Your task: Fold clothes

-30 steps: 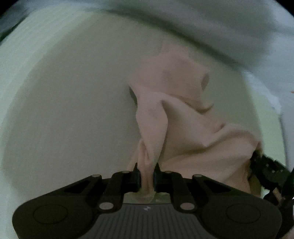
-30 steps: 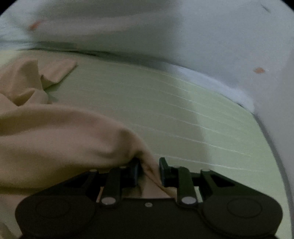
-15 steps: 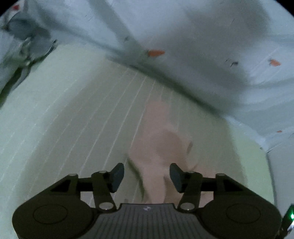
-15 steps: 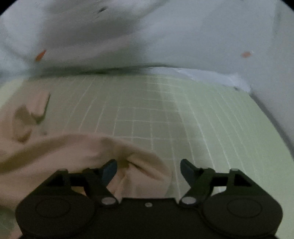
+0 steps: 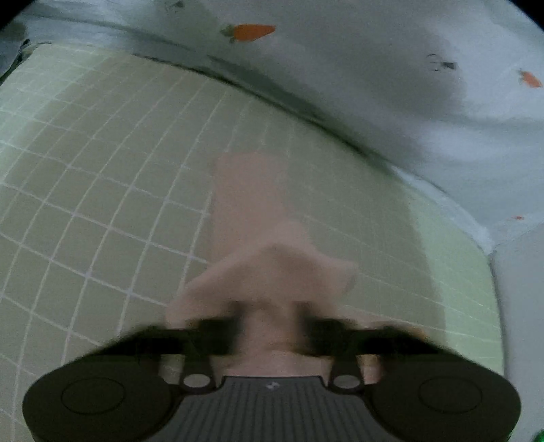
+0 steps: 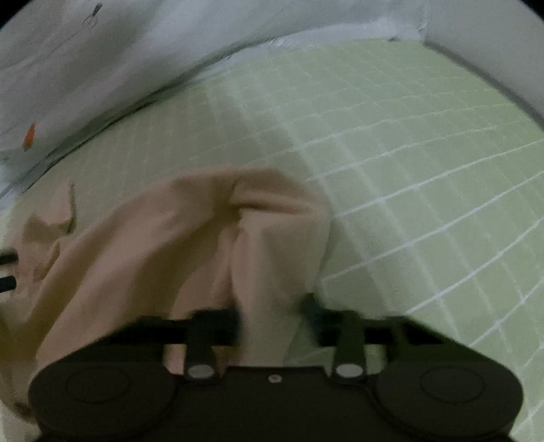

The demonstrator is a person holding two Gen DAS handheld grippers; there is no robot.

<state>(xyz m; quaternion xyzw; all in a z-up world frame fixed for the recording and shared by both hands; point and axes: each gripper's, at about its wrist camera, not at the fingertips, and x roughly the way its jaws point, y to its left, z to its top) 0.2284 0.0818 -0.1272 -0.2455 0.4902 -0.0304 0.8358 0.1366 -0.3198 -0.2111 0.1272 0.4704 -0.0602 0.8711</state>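
Note:
A peach-pink garment (image 5: 265,258) lies crumpled on a green grid mat (image 5: 102,204). In the left wrist view my left gripper (image 5: 272,328) is open, its blurred fingers on either side of a raised fold of the cloth. In the right wrist view the garment (image 6: 190,238) spreads to the left, and my right gripper (image 6: 275,316) is open with a hanging fold of cloth between its fingers. The left gripper's fingertips (image 6: 6,268) show at the far left edge of the right wrist view.
A pale sheet printed with orange carrots (image 5: 255,32) borders the mat's far side. A pale wall (image 6: 493,51) rises at the mat's right edge. Bare green mat (image 6: 425,204) lies right of the garment.
Both grippers were shut on the garment a second ago and have let it go. The cloth has dropped onto the mat and both cameras have tilted forward.

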